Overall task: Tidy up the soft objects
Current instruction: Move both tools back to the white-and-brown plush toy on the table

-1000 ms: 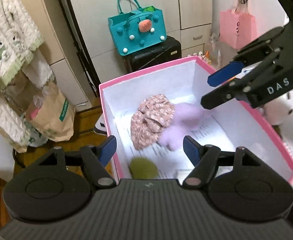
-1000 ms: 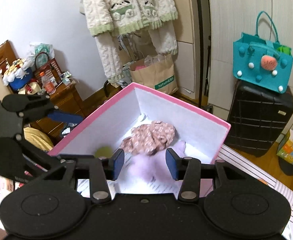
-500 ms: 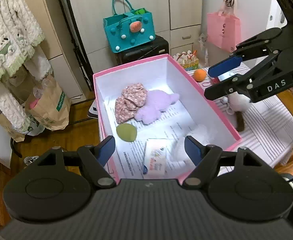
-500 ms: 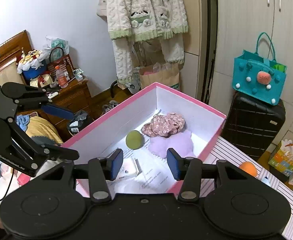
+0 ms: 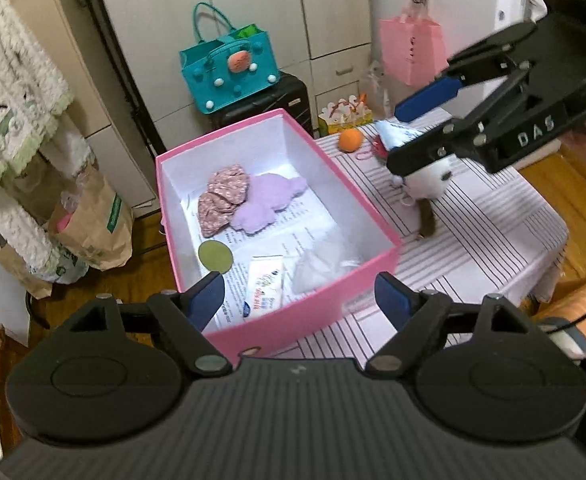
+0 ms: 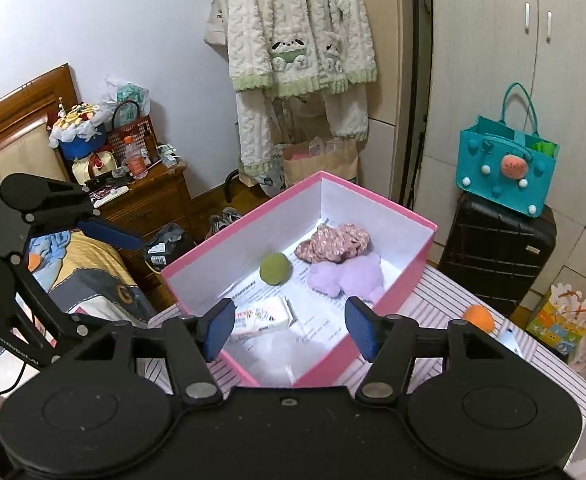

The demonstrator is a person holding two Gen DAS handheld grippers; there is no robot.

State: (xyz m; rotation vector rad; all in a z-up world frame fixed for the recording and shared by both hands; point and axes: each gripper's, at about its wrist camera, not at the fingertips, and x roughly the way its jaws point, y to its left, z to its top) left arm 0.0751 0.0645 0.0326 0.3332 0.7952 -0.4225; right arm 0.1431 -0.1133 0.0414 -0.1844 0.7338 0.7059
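A pink box (image 5: 377, 222) (image 6: 409, 276) sits on a striped table. Inside lie a floral cloth (image 5: 223, 196) (image 6: 333, 242), a purple plush (image 5: 267, 200) (image 6: 347, 276), a green ball (image 5: 214, 256) (image 6: 276, 268), a tissue pack (image 5: 265, 286) (image 6: 259, 318) and a white fluffy item (image 5: 325, 264). My left gripper (image 5: 299, 294) is open and empty above the box's near end. My right gripper (image 6: 289, 328) is open and empty, also above the box; it shows in the left wrist view (image 5: 421, 132). An orange ball (image 5: 350, 141) (image 6: 479, 317) and a white doll (image 5: 427, 184) lie on the table.
The striped table (image 5: 493, 216) (image 6: 441, 300) extends right of the box. A black suitcase (image 6: 497, 248) with a teal bag (image 6: 507, 168) stands behind. A paper bag (image 5: 89, 224) and hanging robe (image 6: 301, 48) are at the left. A bedside cabinet (image 6: 149, 204) is nearby.
Both grippers have pulled back and up from the box, so the whole box and the table beyond it now show. Both stayed open and empty.
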